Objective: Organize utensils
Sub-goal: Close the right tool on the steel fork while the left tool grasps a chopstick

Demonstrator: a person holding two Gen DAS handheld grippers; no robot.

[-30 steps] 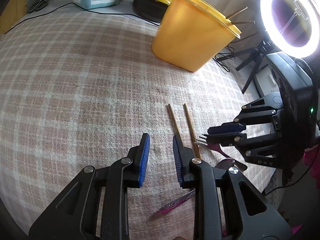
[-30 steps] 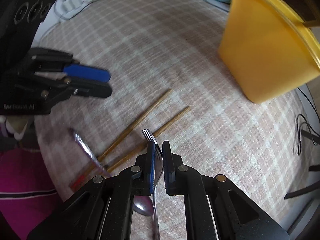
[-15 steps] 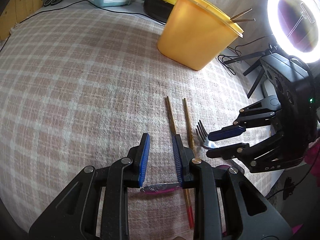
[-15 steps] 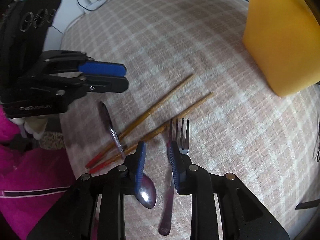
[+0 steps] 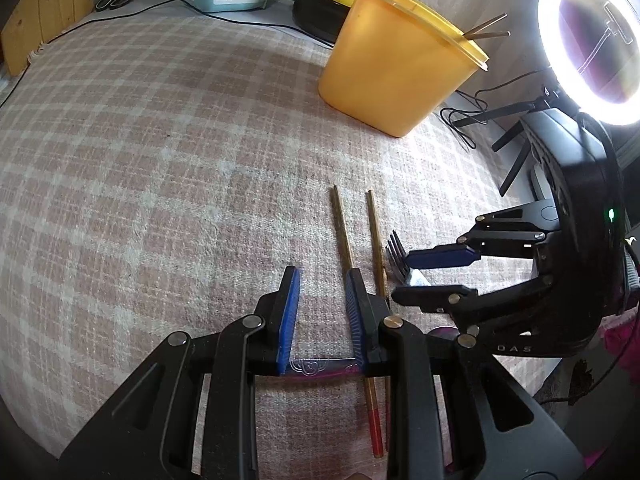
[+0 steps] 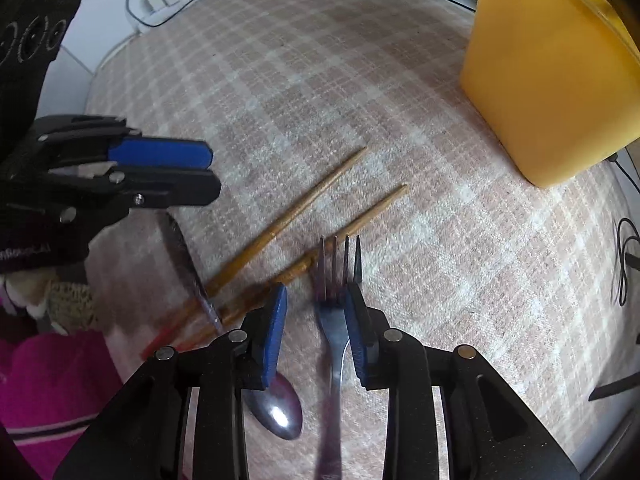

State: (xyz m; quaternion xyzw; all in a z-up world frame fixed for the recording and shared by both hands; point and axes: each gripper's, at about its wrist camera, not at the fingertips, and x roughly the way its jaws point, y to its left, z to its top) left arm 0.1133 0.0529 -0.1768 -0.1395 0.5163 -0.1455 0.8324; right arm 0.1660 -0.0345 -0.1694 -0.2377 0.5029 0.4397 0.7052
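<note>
- Checked woven cloth (image 5: 160, 152) covers the table; a smooth yellow plastic tub (image 5: 392, 72) stands at the far side, stick tips above its rim.
- Two slender wooden chopsticks (image 5: 340, 224) with red ends lie parallel.
- Right gripper (image 6: 316, 320), jaws apart, straddles the steel fork (image 6: 334, 320), which touches its right pad; a spoon (image 6: 276, 408) lies beneath.
- Left gripper (image 5: 322, 300), jaws apart, spans an engraved knife (image 5: 320, 366).
- Casing lettering reads "DAS".
</note>
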